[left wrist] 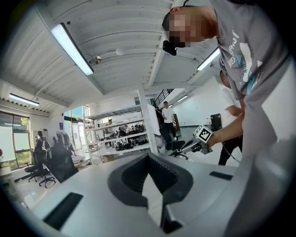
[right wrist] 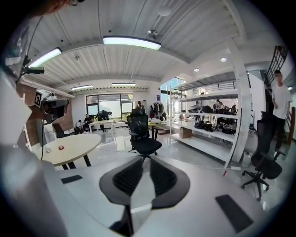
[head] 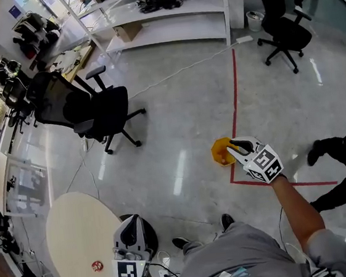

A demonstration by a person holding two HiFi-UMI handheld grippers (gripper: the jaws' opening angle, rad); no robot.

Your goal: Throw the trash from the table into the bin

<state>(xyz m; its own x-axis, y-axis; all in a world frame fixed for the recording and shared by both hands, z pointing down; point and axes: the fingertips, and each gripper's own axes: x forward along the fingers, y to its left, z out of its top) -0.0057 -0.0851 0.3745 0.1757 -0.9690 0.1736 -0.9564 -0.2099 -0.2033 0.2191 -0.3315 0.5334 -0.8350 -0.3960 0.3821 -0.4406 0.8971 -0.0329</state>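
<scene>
Trash (head: 97,265): small red bit lying on table (head: 78,232), near the rim on the person's side. Not gripped by either tool.

L gripper (left wrist: 148,159) sits right at table's rim, person's side. Jaws pressed together at the tips, nothing btwn them.

Bin (head: 220,152): yellow, on floor, well apart from table, to its right across open floor in head view.

R gripper (head: 235,149) is over bin, overlapping its rim in head view. Jaws slightly spread, narrow gap, empty. Can't tell if it touches bin.

Red tape line (head: 234,90) on floor runs past bin, on the side away from table. Black office chair (head: 98,109) stands beyond table, away from the person. White shelving (head: 165,17) is further out behind it. 2nd chair (head: 285,35) is well apart from table, past the tape. Another person's legs (head: 341,168) show at the right edge, farther from table than bin is.
</scene>
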